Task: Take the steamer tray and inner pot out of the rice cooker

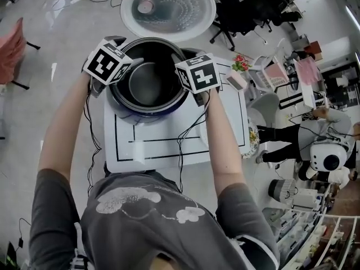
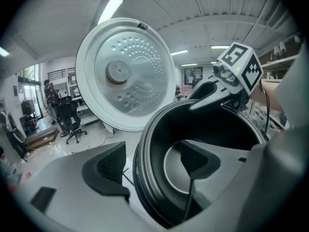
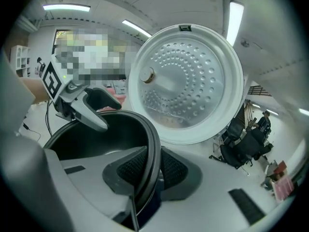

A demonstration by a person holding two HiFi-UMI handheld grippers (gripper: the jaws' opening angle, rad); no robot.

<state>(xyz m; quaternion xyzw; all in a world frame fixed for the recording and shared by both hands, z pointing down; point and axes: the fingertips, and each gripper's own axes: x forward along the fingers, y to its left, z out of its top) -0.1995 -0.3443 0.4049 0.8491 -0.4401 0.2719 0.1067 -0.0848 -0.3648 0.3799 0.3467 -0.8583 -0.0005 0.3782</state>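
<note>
The white table carries the rice cooker, whose round lid stands thrown back at 12 o'clock. The dark inner pot is within the cooker body. No steamer tray shows in or above it, and where that tray is I cannot tell. The step in hand looks like taking hold of the pot for the lift-out. The right gripper is clamped on the pot's rim at 3 o'clock, one pad inside the wall and one outside. The left gripper is spread wide astride the rim at 9 o'clock, its pads clear of the metal and holding nothing. Next, I judge, the left jaws need to close on the rim, then both hands should rise level together so the pot neither tilts nor slips. The head view gives the opposed placing of the two grippers but hides the pads under the marker cubes; only each gripper view shows clamp against gap
</note>
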